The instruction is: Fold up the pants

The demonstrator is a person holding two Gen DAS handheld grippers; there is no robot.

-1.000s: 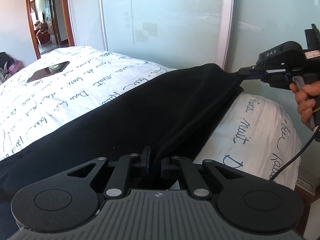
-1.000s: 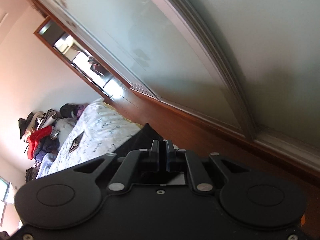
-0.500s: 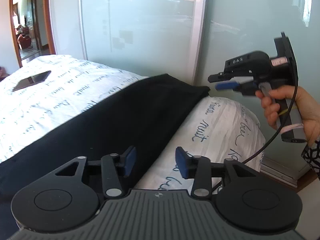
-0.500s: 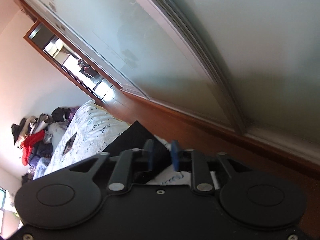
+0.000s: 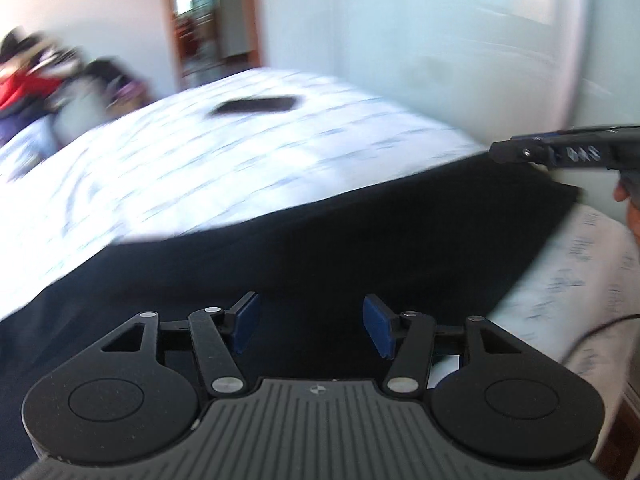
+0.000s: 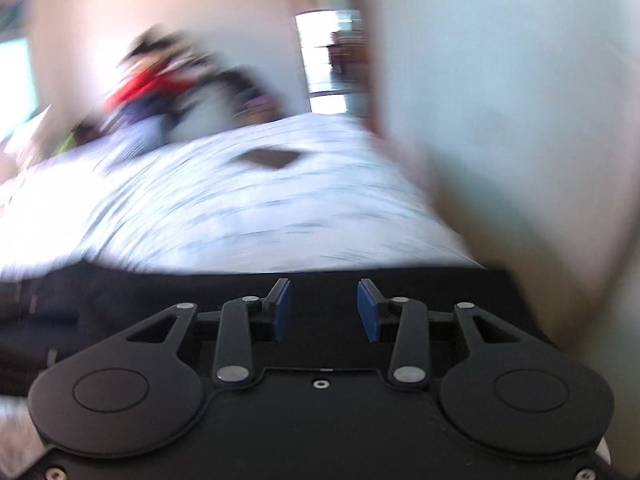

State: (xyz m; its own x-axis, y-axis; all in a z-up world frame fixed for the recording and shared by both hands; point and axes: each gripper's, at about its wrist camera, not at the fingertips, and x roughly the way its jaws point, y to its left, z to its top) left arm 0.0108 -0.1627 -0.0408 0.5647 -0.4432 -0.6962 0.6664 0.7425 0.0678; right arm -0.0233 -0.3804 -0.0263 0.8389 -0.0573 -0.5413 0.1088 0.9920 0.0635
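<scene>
From the left wrist view, the left gripper [image 5: 308, 326], its jaws just opened wider and empty, hovers over the black pants [image 5: 320, 240] laid flat along the bed [image 5: 240, 160] edge for folding, while from the right wrist view the right gripper [image 6: 323, 310] hangs half-open above them, holding nothing.

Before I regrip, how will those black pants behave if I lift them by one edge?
Likely floppy: the black pants lie flat, following the bed. Probably light, though lifted by one edge the rest would likely sag and drag. Blur hides the fabric's texture.
</scene>
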